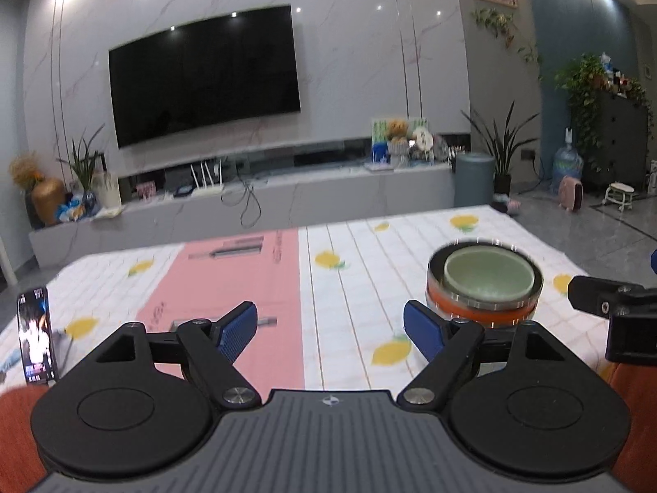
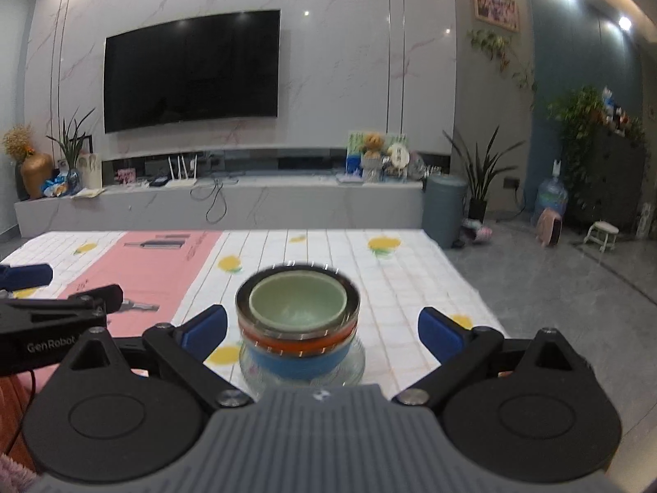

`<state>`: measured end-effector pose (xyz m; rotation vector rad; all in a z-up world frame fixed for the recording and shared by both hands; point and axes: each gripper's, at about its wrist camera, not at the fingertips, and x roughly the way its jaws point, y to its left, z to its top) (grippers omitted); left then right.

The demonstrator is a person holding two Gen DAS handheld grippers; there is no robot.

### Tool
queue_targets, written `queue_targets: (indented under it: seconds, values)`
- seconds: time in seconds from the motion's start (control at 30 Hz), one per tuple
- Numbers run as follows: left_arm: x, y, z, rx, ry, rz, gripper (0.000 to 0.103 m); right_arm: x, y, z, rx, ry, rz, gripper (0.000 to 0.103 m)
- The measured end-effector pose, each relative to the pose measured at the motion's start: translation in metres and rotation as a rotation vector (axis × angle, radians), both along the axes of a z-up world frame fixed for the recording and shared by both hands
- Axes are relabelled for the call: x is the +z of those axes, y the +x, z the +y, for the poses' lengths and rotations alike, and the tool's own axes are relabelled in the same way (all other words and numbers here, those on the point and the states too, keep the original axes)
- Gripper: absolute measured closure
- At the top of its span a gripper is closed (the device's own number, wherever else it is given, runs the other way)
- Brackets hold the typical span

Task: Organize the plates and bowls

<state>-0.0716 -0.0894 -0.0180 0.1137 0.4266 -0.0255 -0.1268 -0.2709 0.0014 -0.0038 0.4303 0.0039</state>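
A stack of nested bowls (image 2: 299,324) stands on the table: a pale green bowl (image 2: 297,302) on top, an orange one and a blue one under it, on a clear glass plate (image 2: 349,369). My right gripper (image 2: 324,328) is open, its blue fingers apart on either side of the stack, not touching it. In the left wrist view the stack (image 1: 484,287) stands to the right of my left gripper (image 1: 330,328), which is open and empty above the tablecloth. The right gripper's body (image 1: 616,312) shows at the right edge.
The table (image 2: 402,271) has a white lemon-print cloth and a pink sheet (image 1: 234,283). A phone (image 1: 35,337) stands at the table's left edge. Beyond the far edge are a TV console, a grey bin (image 2: 445,209) and open floor on the right.
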Motion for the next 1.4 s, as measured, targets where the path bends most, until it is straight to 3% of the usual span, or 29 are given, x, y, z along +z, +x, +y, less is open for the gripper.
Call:
queue_targets:
  seconds: [0.23,0.6,1.4]
  values:
    - [-0.022,0.003,0.006,0.045,0.009,0.089,0.008,-0.014,0.009,0.002,-0.021,0.005,0.074,0.005]
    - [-0.034,-0.002,0.001,0.044,0.041,0.134,0.008,-0.033,0.014,0.001,-0.038,0.034,0.172,0.006]
    - [-0.030,0.000,0.003,0.055,0.034,0.144,0.008,-0.035,0.016,0.001,-0.025,0.032,0.175,0.006]
